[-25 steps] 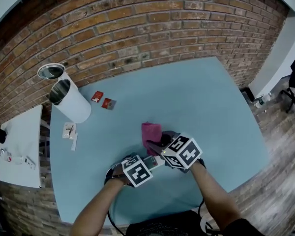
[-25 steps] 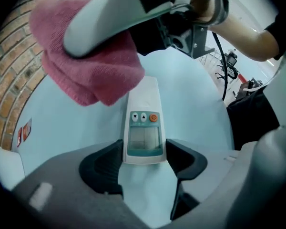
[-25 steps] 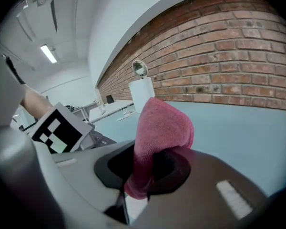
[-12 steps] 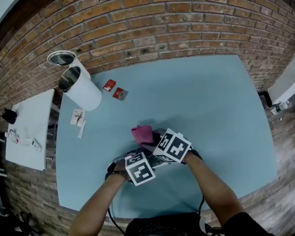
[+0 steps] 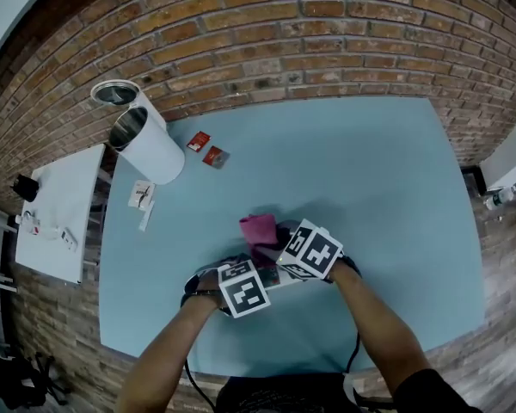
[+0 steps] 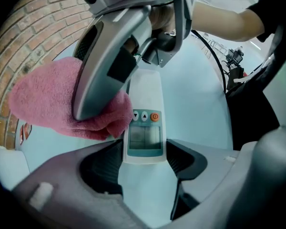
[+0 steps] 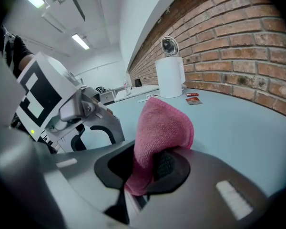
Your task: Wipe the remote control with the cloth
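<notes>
A white remote control (image 6: 144,128) with a grey panel and an orange button lies on the blue table (image 5: 378,179). Its near end sits between the jaws of my left gripper (image 6: 144,162), which are shut on it. In the head view only a white strip of the remote (image 5: 278,280) shows between the two marker cubes. My right gripper (image 7: 148,168) is shut on a pink cloth (image 7: 162,123). The cloth (image 6: 43,104) rests against the remote's left edge, with the right gripper's finger (image 6: 105,70) pressing on top of it. From above, the cloth (image 5: 260,229) pokes out beyond the right gripper (image 5: 279,249).
A white cylinder (image 5: 146,149) with an open top stands at the table's far left, near the brick wall (image 5: 267,50). Two red packets (image 5: 206,149) and some paper slips (image 5: 140,196) lie near it. A white side table (image 5: 56,213) stands to the left.
My right gripper has sunk and rolled with the cloth, bringing it closer to the left gripper and the remote. The left gripper has stayed where it was.
</notes>
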`<state>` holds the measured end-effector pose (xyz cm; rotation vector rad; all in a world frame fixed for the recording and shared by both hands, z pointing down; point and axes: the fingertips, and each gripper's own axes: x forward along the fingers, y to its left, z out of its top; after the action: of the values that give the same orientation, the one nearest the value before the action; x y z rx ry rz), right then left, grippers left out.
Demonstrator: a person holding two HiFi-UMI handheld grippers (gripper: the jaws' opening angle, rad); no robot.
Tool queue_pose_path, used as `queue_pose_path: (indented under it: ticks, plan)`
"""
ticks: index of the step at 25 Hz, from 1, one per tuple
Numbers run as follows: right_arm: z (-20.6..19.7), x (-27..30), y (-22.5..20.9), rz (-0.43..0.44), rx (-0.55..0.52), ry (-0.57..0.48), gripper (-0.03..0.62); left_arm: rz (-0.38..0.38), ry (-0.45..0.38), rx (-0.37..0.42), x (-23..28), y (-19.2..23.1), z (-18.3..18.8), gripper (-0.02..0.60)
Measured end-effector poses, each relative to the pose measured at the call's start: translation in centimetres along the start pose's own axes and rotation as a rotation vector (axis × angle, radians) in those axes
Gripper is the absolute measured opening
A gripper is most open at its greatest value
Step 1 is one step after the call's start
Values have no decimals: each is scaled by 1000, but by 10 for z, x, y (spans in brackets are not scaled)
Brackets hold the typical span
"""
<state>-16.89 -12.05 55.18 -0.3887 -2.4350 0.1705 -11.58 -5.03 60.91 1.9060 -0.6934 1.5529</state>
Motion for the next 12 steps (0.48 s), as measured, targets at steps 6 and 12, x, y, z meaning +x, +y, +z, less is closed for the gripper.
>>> queue_pose_path:
  ticks: [6,12]
  plan:
    - [-12,-16,-16,-36,32,-8,66,0,40,-4,1,1,-2,280]
    - [-24,-35,-31,-80,76,-31,66,2,72,-10,2,2,-4,281]
